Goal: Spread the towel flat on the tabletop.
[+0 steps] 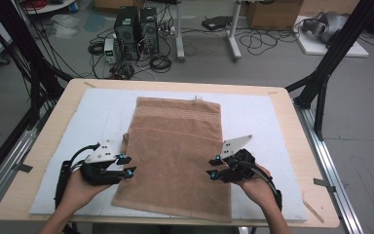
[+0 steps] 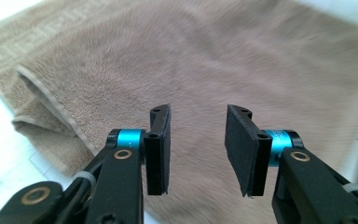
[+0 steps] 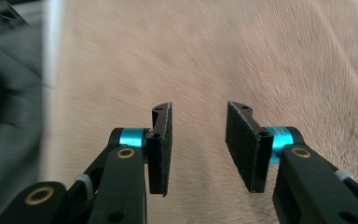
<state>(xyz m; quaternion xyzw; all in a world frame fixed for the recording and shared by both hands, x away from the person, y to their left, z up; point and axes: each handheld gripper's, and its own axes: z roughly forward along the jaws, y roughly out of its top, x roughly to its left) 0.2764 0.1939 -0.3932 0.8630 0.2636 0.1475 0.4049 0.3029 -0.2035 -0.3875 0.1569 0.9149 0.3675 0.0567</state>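
A tan towel [image 1: 175, 161] lies folded on the white mat [image 1: 258, 117], its upper layer pulled toward the near edge and a patterned band showing at the far end. My left gripper [image 1: 126, 165] hovers at the towel's left edge, jaws open and pointing inward. My right gripper [image 1: 213, 166] hovers over the towel's right side, also open. In the left gripper view, the open gripper [image 2: 198, 149] has nothing between its pads, and the towel [image 2: 214, 60] with its folded hem lies below. In the right gripper view, the gripper [image 3: 198, 147] stands open above the towel [image 3: 242, 56].
The mat covers a wooden table [image 1: 48, 141] framed by black poles [image 1: 331, 58] at both sides. On the floor behind it are computer towers [image 1: 136, 31], tangled cables and cardboard boxes. Bare mat shows on either side of the towel.
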